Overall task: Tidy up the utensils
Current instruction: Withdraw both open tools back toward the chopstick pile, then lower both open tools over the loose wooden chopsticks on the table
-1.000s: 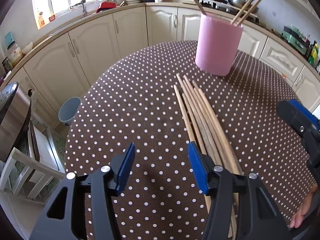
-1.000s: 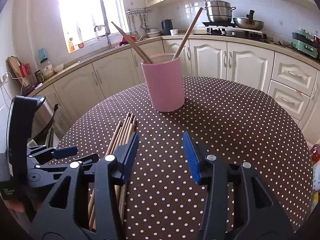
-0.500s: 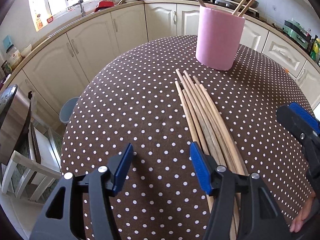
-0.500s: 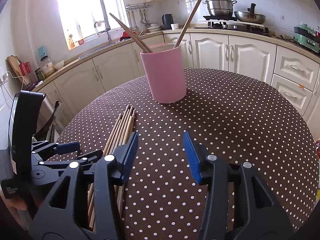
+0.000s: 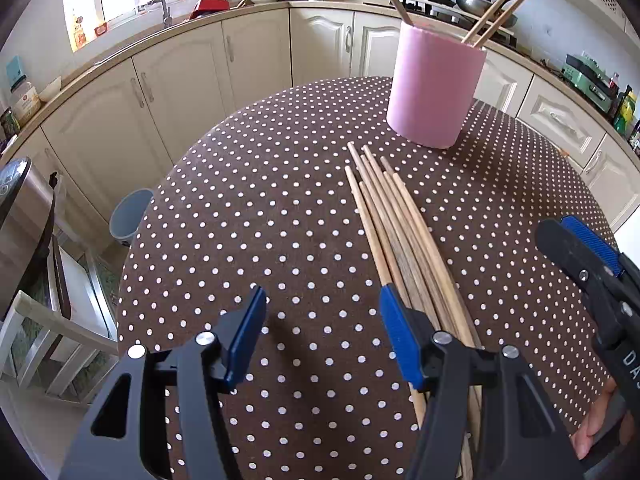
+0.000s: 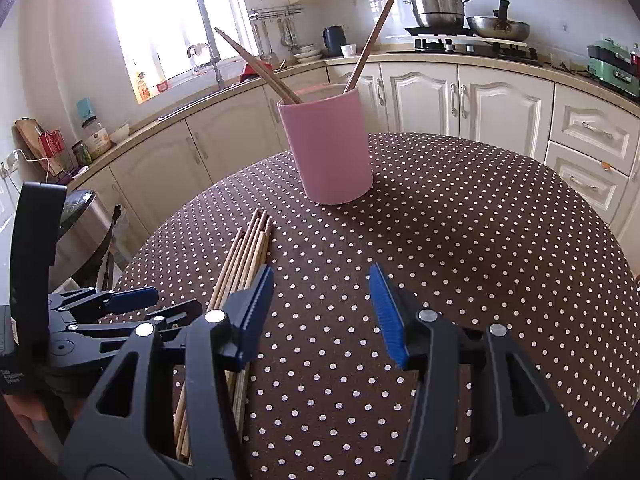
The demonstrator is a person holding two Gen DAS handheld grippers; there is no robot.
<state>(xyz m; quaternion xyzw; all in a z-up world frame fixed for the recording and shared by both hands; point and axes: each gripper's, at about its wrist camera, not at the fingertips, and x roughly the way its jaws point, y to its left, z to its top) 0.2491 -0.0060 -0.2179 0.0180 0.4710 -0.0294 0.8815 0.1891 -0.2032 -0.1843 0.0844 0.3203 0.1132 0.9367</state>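
Note:
A pink cup point(image 5: 435, 88) stands upright at the far side of the round table and holds three wooden chopsticks point(image 5: 496, 14). It also shows in the right wrist view point(image 6: 330, 148). A bundle of several loose chopsticks point(image 5: 396, 224) lies flat on the cloth in front of the cup, seen again in the right wrist view point(image 6: 244, 264). My left gripper point(image 5: 322, 328) is open and empty, its right finger over the near ends of the bundle. My right gripper point(image 6: 320, 304) is open and empty, just right of the bundle.
The table has a brown polka-dot cloth point(image 5: 256, 216). Cream kitchen cabinets point(image 5: 184, 92) curve behind it. A grey bin point(image 5: 130, 218) and a metal appliance point(image 5: 22, 216) stand on the floor to the left. The right gripper shows at the right edge of the left wrist view point(image 5: 592, 264).
Both grippers have eased back and lifted slightly, so the cup and bundle sit a little farther away. Both stay open and empty. Nothing on the table has moved.

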